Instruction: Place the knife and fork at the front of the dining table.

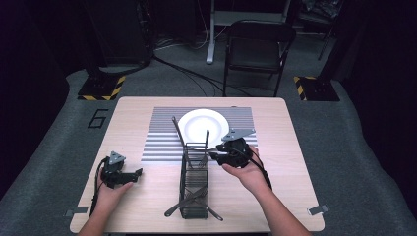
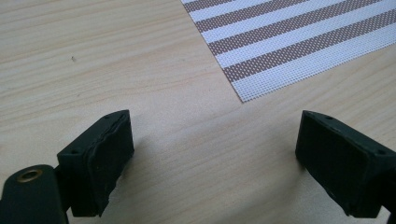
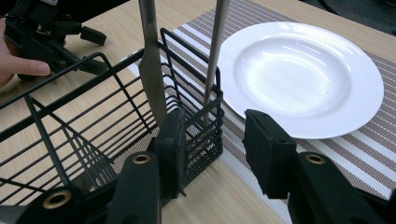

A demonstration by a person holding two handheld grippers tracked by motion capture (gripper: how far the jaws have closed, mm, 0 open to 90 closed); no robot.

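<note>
so far little of the table setting looks done — the white plate (image 1: 202, 127) sits on the striped placemat (image 1: 162, 142) at the upper middle of the high view, with no cutlery laid beside it yet. the black wire caddy (image 1: 195, 184) stands at the lower middle of the frame, its far end overlapping the mat's near edge, and holds all the cutlery: a knife (image 3: 150, 60) and another utensil handle (image 3: 215, 51) stand upright in its small far compartment, while more pieces, a fork (image 1: 187, 200) among them, lie slanted in the near end. the right gripper (image 3: 212, 135) is at the caddy's far end, just below the plate; in the right gripper view its jaws are part-way apart and straddle the caddy's corner, the left jaw near the knife blade, pinching nothing that i can make out. the left gripper (image 2: 215, 154) rests at the lower left of the high view, jaws spread wide over bare table (image 2: 93, 56), holding nothing. what's left, i judge, is nearly everything — gripping a utensil, lifting it out, and laying each piece beside the plate.
</note>
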